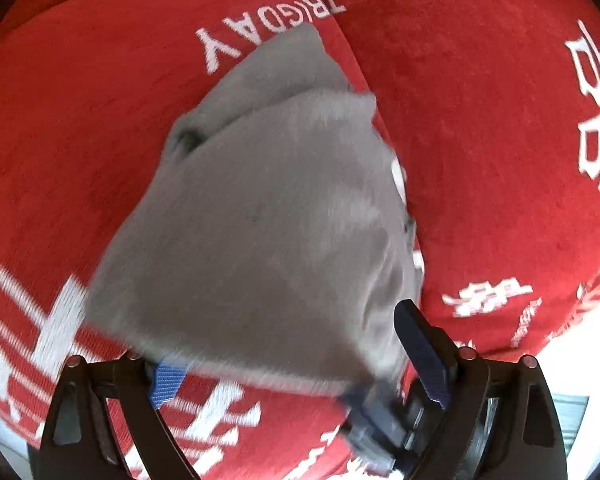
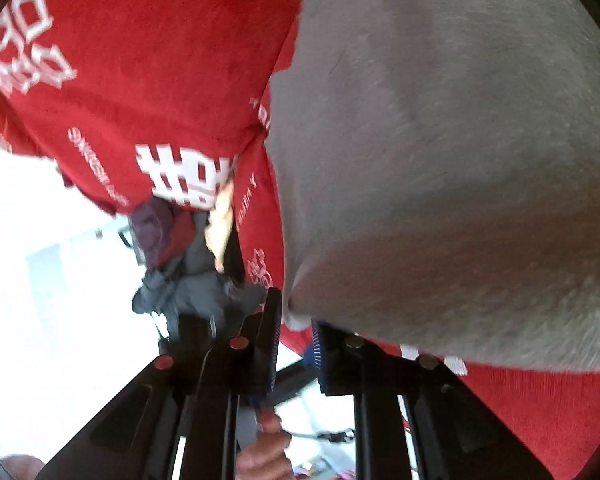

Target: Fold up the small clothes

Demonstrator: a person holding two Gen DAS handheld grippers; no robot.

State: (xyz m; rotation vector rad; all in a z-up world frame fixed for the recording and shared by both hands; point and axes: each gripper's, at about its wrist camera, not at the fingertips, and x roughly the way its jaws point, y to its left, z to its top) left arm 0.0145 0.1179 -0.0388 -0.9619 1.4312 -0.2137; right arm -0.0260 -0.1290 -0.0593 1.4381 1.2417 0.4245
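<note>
Grey garment (image 1: 260, 216) lies draped over red blanket (image 1: 480, 100).

A plain grey garment (image 1: 260, 220) is shown on a red cloth (image 1: 480, 120) printed with white characters and lettering.

Grey knit garment (image 1: 268, 216): lies on red printed blanket (image 1: 480, 120), ahead of and between left gripper's fingers (image 1: 420, 348). From the right wrist view: garment ahead-right of fingers (image 2: 270, 336); heap of dark clothes (image 2: 180, 256) ahead-left.
</note>
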